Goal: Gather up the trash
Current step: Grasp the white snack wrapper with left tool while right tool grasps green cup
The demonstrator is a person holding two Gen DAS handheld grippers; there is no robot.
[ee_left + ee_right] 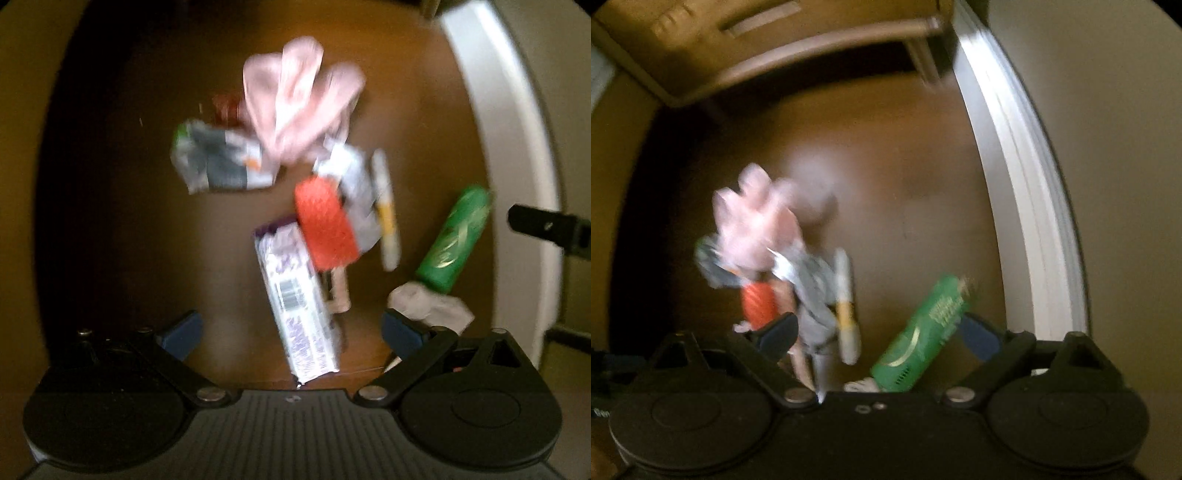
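Left gripper (291, 332) is held wide, nothing gripped, pointed down so the white-purple box (295, 299) is straddled. Right gripper (879, 334) also spread, empty, green can (923, 332) framed between jaws. Rest of trash is scattered on brown floor (147, 240): orange piece (327, 221) at 12 o'clock, pink cloth (295, 110) beyond, white tissue (432, 306) at 3

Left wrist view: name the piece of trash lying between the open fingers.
The white and purple carton, barcode up; the green packet and crumpled tissue lie off to the right.
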